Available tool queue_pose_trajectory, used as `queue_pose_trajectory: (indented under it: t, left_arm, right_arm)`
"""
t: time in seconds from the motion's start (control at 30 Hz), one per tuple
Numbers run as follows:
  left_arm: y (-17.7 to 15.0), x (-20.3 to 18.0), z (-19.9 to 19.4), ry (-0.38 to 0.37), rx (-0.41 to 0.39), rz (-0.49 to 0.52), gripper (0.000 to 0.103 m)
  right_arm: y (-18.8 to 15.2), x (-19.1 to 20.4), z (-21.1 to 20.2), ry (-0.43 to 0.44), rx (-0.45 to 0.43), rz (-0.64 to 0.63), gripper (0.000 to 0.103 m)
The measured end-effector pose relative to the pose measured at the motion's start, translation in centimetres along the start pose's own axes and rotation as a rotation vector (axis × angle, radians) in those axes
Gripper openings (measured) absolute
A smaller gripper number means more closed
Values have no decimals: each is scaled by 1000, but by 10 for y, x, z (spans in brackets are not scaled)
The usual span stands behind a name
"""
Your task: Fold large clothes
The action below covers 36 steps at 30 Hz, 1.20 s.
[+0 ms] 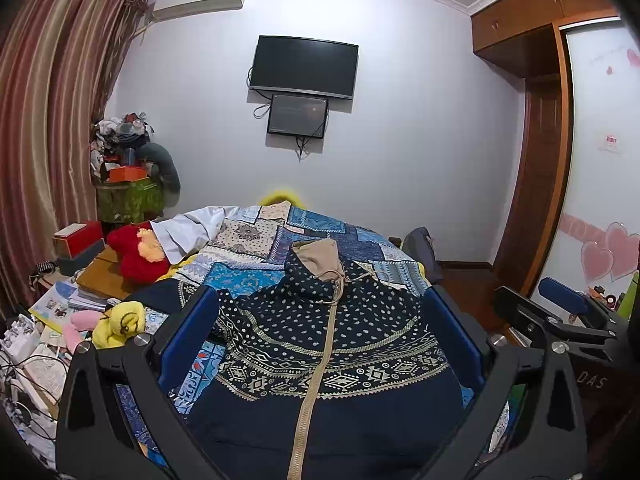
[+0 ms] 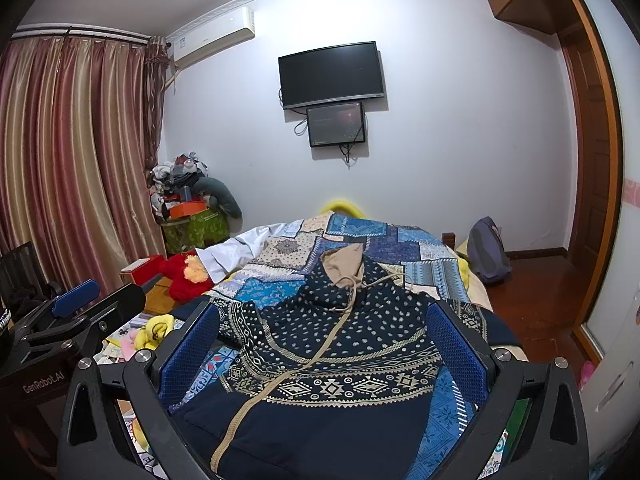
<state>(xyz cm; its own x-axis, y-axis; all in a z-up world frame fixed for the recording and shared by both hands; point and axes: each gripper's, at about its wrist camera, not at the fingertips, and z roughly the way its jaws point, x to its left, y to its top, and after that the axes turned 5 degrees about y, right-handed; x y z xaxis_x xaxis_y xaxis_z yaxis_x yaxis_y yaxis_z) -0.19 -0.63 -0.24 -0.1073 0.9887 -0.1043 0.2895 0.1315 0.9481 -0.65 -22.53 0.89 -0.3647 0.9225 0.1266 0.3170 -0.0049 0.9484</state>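
A dark navy hoodie with white dots, patterned bands, a tan zipper and a tan-lined hood lies spread face up on the bed; it also shows in the right wrist view. My left gripper is open and empty above its lower part, blue pads wide apart. My right gripper is open and empty above the hoodie too. The right gripper shows at the right edge of the left wrist view. The left gripper shows at the left of the right wrist view.
A blue patchwork bedspread covers the bed. A white cloth, a red plush toy and a yellow plush lie at the left. A cluttered side table, curtains, a backpack on the floor and a wardrobe stand around the bed.
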Motion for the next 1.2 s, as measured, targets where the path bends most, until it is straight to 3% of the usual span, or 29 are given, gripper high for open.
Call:
queue_pose_trajectory:
  t: [1.2]
  left_arm:
    - [0,1,6,-16,17,-8,103]
  right_arm:
    - [-1,-7,1,-8,2,14,103]
